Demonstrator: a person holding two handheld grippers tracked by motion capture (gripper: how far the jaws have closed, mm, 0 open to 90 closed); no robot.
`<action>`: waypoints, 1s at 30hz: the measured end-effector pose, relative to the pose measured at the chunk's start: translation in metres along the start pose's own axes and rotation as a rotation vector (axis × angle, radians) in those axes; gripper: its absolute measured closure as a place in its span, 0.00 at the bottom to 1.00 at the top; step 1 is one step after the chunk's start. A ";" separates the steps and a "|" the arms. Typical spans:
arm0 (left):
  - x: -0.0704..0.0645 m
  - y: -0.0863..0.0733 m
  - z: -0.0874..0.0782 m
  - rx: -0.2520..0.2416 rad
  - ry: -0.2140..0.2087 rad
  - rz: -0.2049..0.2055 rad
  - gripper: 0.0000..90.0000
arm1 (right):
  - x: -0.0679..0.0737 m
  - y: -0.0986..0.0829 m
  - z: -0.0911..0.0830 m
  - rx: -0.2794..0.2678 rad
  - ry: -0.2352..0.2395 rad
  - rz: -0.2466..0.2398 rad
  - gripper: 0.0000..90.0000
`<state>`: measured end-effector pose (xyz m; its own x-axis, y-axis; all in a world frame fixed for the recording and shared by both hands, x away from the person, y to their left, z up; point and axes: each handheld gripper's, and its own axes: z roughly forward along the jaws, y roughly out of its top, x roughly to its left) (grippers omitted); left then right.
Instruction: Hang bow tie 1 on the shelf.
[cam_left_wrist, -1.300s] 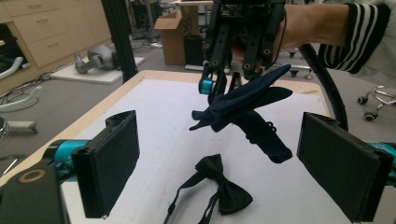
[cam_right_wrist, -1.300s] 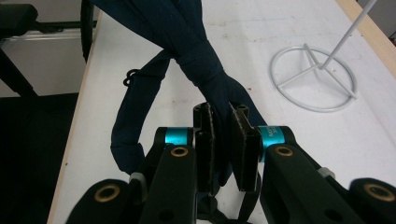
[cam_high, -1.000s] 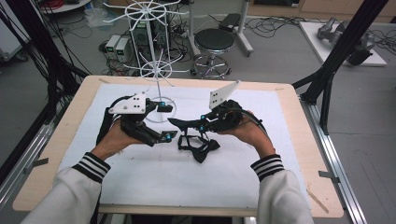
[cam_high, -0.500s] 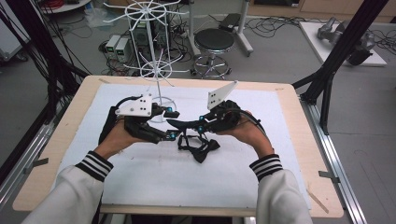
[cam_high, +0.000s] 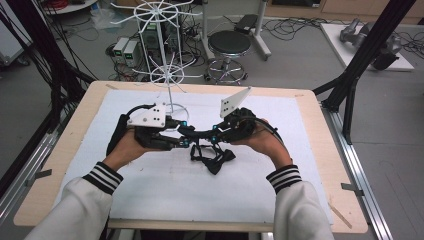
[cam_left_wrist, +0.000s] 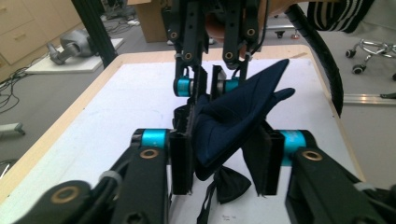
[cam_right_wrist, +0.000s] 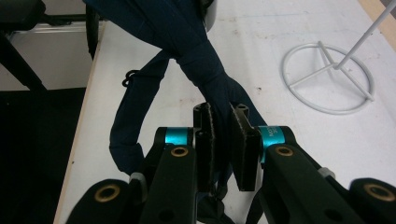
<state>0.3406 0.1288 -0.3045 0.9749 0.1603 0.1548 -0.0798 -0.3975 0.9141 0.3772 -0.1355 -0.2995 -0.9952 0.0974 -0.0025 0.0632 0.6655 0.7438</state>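
Navy cloth (cam_high: 210, 155), something like a bow tie with a strap, is hanging between the two tongs over the middle of the white-covered table (cam_high: 300, 200), with its loose end resting on the sheet just near of them.

On the left, the left tongs (cam_high: 184, 143) are standing partly open with a fold of the cloth (cam_left_wrist: 224, 130) lying between the jaws; it is touching the left jaw, while the right jaw is sitting a little apart from it, so I cannot tell whether this side is truly pinching or only cradling the fold. A small bow-shaped piece (cam_left_wrist: 229, 184) is dangling below.

Moving right, the right tongs (cam_high: 216, 139) are nearly closed and are gripping a twisted, rope-like part of the cloth (cam_right_wrist: 205, 70) between the pads, with a strap loop (cam_right_wrist: 126, 126) drooping to one side.

Judging by how it is sagging and bunching, the cloth is light, soft and limp, not fragile, and it will be slipping out of a loose pinch. Taking it at a thick folded edge or at the knot should be giving the surest hold; the thin strap will be sliding.

Farther off, a white wire rack (cam_high: 167, 75) is standing on its ring base (cam_right_wrist: 327, 79) at the far side of the table, its arms bare. No containers are sitting on the table.
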 end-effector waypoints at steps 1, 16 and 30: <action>0.000 0.000 0.000 0.000 0.000 0.000 0.77 | 0.000 0.000 0.000 0.001 0.001 0.002 0.91; -0.001 -0.001 -0.008 -0.001 0.062 -0.007 0.91 | 0.003 0.002 0.005 -0.010 -0.024 -0.023 0.69; 0.000 -0.002 -0.016 -0.024 0.091 -0.025 0.92 | 0.009 -0.001 0.004 -0.031 -0.106 -0.023 0.13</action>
<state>0.3377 0.1445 -0.3000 0.9539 0.2516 0.1639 -0.0616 -0.3703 0.9269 0.3688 -0.1325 -0.3028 -0.9828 0.1614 -0.0894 0.0365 0.6450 0.7633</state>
